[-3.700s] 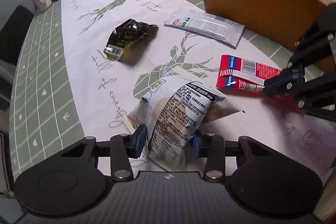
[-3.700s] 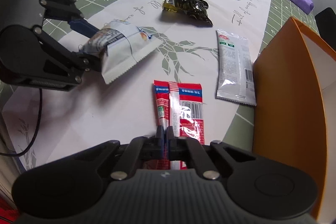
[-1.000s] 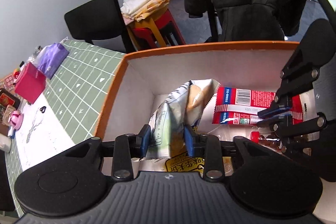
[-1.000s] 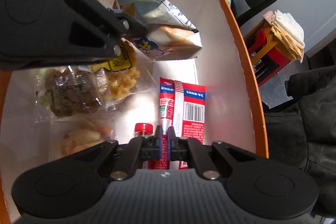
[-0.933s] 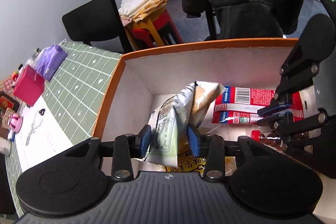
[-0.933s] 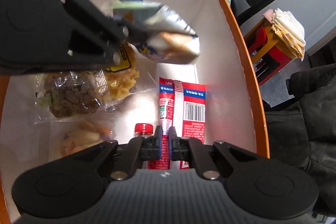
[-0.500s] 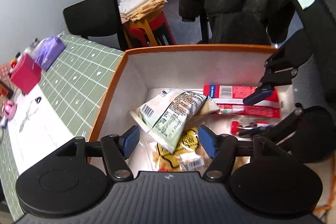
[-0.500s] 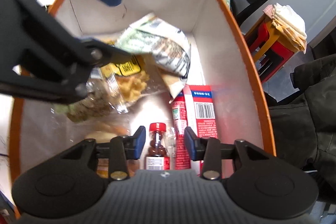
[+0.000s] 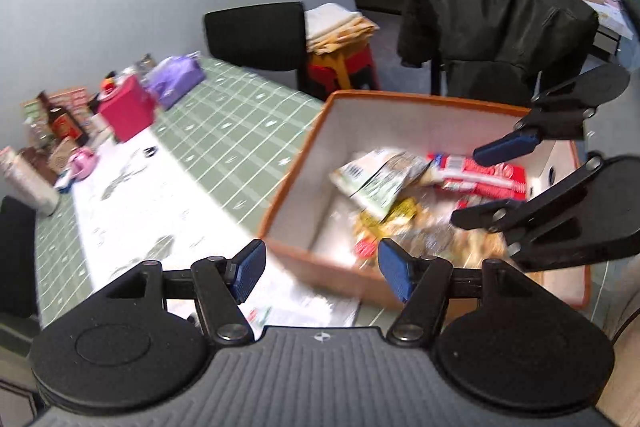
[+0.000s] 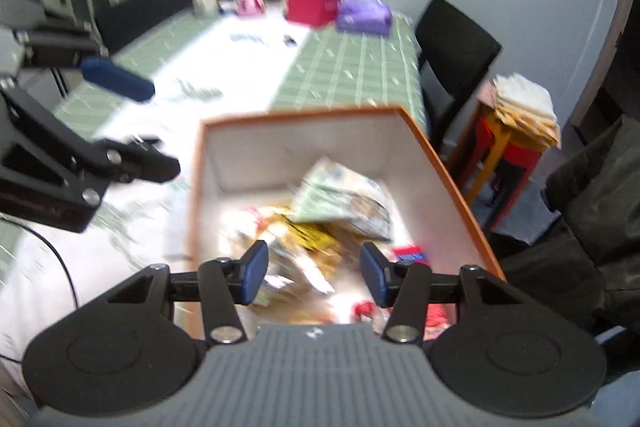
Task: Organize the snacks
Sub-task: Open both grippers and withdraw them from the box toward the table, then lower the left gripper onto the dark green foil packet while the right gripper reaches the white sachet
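Left wrist view: my left gripper (image 9: 322,265) is spread wide and holds nothing; its two blue pads flank the near wall of one orange box (image 9: 294,183). Inside the box lie one grey-green snack bag (image 9: 380,177) and one red packet (image 9: 486,175), touching each other, above a blurred heap of yellow and clear wrappers — count not readable. My right gripper (image 9: 490,183) stands over the box's right side, fingers apart, empty. On the green checked tablecloth (image 9: 224,131) sit one pink box (image 9: 126,111) and one purple pack (image 9: 176,79).

Right wrist view: my right gripper (image 10: 314,277) is spread and empty above the same box (image 10: 440,163). One grey-green bag (image 10: 344,201) lies on top of the heap; one red packet (image 10: 408,253) shows at the right — motion blur hides the rest. My left gripper (image 10: 134,121) hangs left of the box over the table, fingers apart.
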Motion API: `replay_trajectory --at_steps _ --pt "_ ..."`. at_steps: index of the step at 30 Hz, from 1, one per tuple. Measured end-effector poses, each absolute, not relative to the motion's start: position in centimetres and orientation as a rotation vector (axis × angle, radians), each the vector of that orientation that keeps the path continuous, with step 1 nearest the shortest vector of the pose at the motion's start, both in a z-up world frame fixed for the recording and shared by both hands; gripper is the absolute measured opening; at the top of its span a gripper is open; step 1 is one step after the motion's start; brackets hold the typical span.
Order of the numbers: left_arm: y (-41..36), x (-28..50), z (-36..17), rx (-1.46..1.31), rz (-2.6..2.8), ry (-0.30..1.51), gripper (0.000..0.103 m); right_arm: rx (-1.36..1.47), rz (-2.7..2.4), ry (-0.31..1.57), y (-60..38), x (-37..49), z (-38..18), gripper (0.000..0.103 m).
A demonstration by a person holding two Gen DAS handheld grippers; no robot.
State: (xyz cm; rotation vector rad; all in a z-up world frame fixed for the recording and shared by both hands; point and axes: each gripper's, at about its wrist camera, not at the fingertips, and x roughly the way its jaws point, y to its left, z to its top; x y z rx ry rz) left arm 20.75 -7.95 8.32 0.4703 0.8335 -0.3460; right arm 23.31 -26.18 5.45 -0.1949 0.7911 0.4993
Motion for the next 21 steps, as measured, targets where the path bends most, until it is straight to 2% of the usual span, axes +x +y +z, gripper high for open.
replay_trajectory --at_steps 6,13,21 --pt "-2.7 18.5 8.5 0.486 -0.244 0.846 0.082 -0.186 0.621 0.727 -21.6 20.3 5.9 0.052" --pt "2.8 17.7 6.4 0.425 -0.159 0.853 0.083 -0.241 0.64 0.653 -15.3 17.3 3.2 0.052" --pt "4.2 16.9 1.0 0.519 -0.174 0.842 0.075 -0.285 0.576 0.638 -11.5 16.9 -2.7 0.047"
